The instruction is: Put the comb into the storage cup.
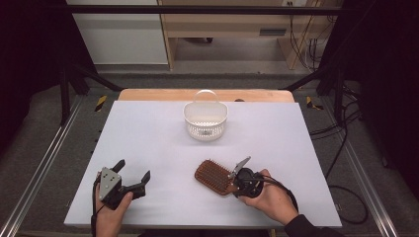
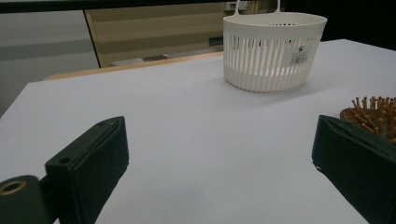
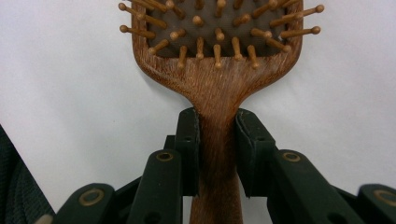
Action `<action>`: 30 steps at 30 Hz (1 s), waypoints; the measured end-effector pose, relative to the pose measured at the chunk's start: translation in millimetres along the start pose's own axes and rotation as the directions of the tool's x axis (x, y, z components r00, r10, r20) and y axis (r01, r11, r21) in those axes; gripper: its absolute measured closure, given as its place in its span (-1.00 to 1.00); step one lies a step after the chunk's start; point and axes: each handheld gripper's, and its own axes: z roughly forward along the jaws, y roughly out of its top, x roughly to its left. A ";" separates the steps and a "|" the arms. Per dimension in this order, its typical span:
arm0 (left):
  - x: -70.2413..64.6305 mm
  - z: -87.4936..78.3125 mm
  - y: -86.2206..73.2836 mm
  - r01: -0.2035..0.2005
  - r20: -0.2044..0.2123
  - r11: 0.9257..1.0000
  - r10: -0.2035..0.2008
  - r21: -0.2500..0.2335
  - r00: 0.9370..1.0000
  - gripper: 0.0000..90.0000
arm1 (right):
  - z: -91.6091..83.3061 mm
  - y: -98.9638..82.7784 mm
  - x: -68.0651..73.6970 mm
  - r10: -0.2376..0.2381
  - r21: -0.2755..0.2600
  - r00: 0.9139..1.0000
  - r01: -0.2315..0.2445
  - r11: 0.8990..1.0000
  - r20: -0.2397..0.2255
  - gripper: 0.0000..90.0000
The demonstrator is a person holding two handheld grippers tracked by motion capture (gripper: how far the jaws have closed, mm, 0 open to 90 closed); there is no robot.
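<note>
One brush (image 1: 213, 176) lies flat on the counter (image 1: 148, 133), bristles up, at the near right. Its long axis runs from the handle at the right gripper (image 1: 239, 178) out toward the counter's middle and slightly left. That gripper's jaws are pressed onto the handle just behind the head, one on each side, as the right gripper view shows (image 3: 217, 154). The head points straight away from the jaws.

One white basket (image 1: 205, 120) stands upright near the far middle of the counter, well apart from the brush and beyond its head, a little to the left. The right hand is clearly the nearer one to both.

The left gripper (image 1: 133, 176) rests at the near left, its jaws spread wide with nothing between them.

Count: one brush, one basket, two grippers.
</note>
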 end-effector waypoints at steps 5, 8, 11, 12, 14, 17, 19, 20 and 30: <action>1.5 -1.2 0.7 -0.001 -0.005 1.000 0.001 -0.005 1.000 -0.91 | -1.5 -1.7 -1.4 -0.003 -0.018 1.000 0.003 1.000 -0.007 0.63; 2.0 -1.7 1.1 -0.002 -0.008 1.000 0.002 -0.005 1.000 -0.91 | -3.7 -3.7 -0.8 0.007 -0.053 1.000 -0.007 0.999 -0.004 0.63; 1.3 -3.1 2.4 0.002 -0.003 1.000 -0.002 -0.012 1.000 -0.91 | -5.8 -3.7 0.8 0.002 -0.093 1.000 -0.002 0.996 0.007 0.63; 0.6 -3.7 3.2 0.004 0.003 1.000 -0.004 -0.015 1.000 -0.91 | -6.2 -3.7 1.3 0.003 -0.113 1.000 -0.001 0.994 0.012 0.63; -1.2 -4.7 4.6 0.010 0.018 1.000 -0.010 -0.021 1.000 -0.91 | -7.3 -3.8 1.5 0.001 -0.152 1.000 0.002 0.988 0.022 0.63; -6.3 -4.9 9.2 0.049 0.065 0.998 -0.047 -0.027 0.997 -0.91 | -10.1 -4.4 1.2 0.019 -0.244 0.999 -0.008 0.970 0.043 0.63; -10.6 -4.5 14.0 0.059 0.086 0.998 -0.056 -0.031 0.995 -0.92 | -12.7 -4.5 0.9 0.025 -0.293 0.998 -0.005 0.956 0.065 0.63; -13.7 -3.8 18.8 0.071 0.108 0.997 -0.067 -0.038 0.992 -0.92 | -14.4 -4.5 0.0 0.032 -0.324 0.997 -0.010 0.946 0.064 0.63; -44.6 15.2 68.7 0.100 0.257 0.991 -0.074 -0.090 0.964 -0.92 | -23.1 8.3 3.4 0.064 -0.581 0.994 0.000 0.814 0.090 0.63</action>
